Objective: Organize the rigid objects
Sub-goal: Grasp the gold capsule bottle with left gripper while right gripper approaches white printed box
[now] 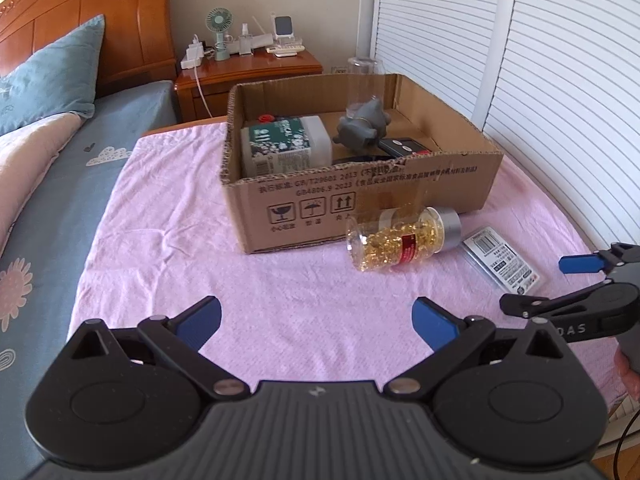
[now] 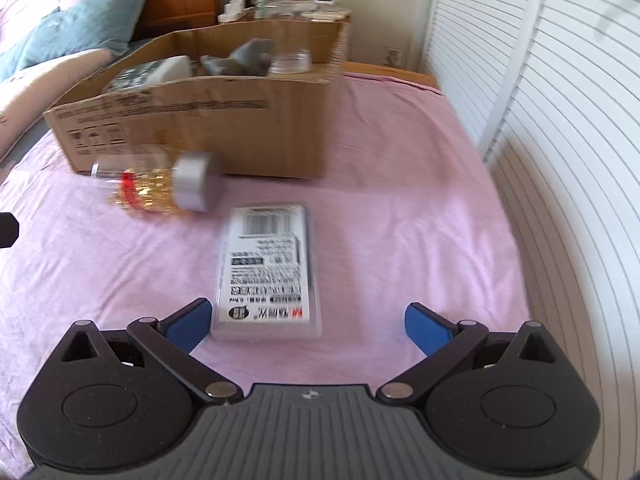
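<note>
- Setting: a bedroom; a bench covered by a pink cloth (image 1: 280,280) stands beside a bed (image 1: 60,200) with a blue pillow (image 1: 52,76), a wooden nightstand (image 1: 248,76) behind and white louvred doors (image 1: 560,80) to the right.
- Cardboard box (image 1: 360,204): open-topped, resting on the pink cloth toward the far side. It holds a white bottle with a green label (image 1: 280,148) lying on its side, a grey figurine (image 1: 362,126), a clear glass (image 1: 362,80) standing upright at the far wall, and a dark flat device (image 1: 404,147).
- Capsule bottle (image 1: 400,238): clear, filled with golden capsules, red label, silver cap; it lies on its side on the cloth just in front of the box's near wall, cap pointing right. In the right wrist view it appears blurred.
- Flat packet (image 2: 268,272): a clear-cased pack with a printed label and barcode, lying flat on the cloth to the right of the capsule bottle, apart from it.
- Left gripper (image 1: 316,320): jaws spread wide and empty, above bare cloth, short of the box and bottle.
- Right gripper (image 2: 308,320): jaws spread wide and empty; the near end of the flat packet lies between them, closer to the left blue pad (image 2: 192,322). Whether that pad touches the packet cannot be told.
</note>
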